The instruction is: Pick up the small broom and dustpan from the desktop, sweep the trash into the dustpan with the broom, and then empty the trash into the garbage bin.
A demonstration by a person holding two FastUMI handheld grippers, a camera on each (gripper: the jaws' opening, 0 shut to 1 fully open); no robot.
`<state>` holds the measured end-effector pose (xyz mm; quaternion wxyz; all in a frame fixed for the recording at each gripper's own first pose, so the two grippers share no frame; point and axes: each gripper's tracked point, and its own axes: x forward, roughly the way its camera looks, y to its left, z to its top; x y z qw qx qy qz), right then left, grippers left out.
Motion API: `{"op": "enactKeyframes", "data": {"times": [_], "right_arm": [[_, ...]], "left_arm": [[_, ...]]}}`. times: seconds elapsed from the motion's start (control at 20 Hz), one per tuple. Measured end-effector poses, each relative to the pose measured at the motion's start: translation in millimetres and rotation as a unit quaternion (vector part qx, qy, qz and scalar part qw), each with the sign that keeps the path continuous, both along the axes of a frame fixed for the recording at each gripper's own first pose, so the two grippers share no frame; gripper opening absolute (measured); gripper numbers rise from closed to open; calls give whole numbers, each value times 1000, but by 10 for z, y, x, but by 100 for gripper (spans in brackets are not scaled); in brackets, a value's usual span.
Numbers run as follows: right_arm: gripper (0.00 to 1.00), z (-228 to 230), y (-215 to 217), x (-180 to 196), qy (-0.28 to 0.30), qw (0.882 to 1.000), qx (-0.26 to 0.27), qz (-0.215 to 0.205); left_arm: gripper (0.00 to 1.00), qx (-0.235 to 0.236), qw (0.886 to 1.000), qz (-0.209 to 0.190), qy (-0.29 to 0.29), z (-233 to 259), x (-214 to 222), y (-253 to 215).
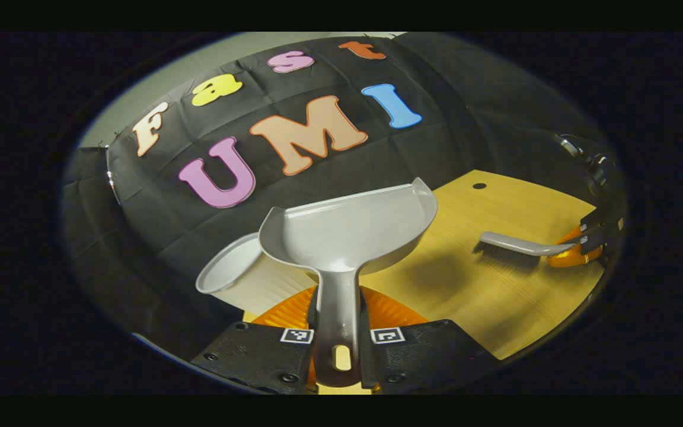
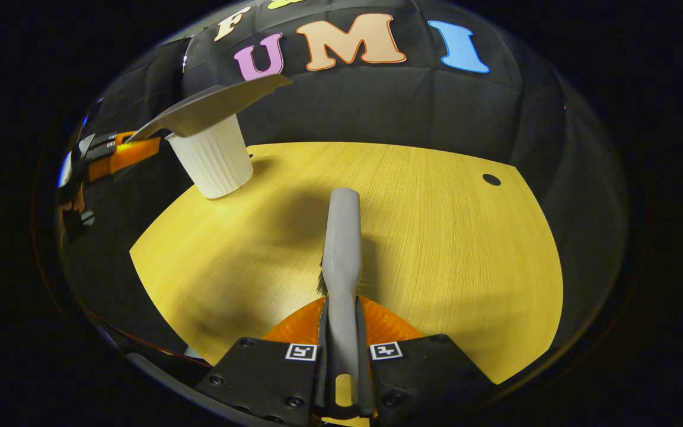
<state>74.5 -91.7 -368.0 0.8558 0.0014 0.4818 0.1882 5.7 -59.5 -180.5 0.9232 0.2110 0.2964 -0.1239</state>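
Left gripper view: left gripper [image 1: 338,332] is clamped on the dustpan [image 1: 350,228] handle, pan raised over the garbage bin [image 1: 229,273] at the far left table [image 1: 495,296] edge, long axis running away from the gripper, mouth pointing far; looks like the emptying step, though I can't tell if any trash is left in the pan. Right gripper view: right gripper [image 2: 341,332] pinches the broom [image 2: 341,249] handle, broom low over mid-table, axis pointing far, and the wood shows no litter, so sweeping looks done.
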Motion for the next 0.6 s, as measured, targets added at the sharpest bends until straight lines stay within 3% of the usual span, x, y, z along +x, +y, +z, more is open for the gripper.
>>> {"op": "enactKeyframes", "data": {"times": [0.4,0.6], "right_arm": [[17,-20,16,2,5,1000,-19,11],[17,-80,32,-8,14,999,-35,16]], "left_arm": [[20,-19,994,45,98,-791,-545,64],[21,-13,991,64,119,-1153,-642,138]]}}
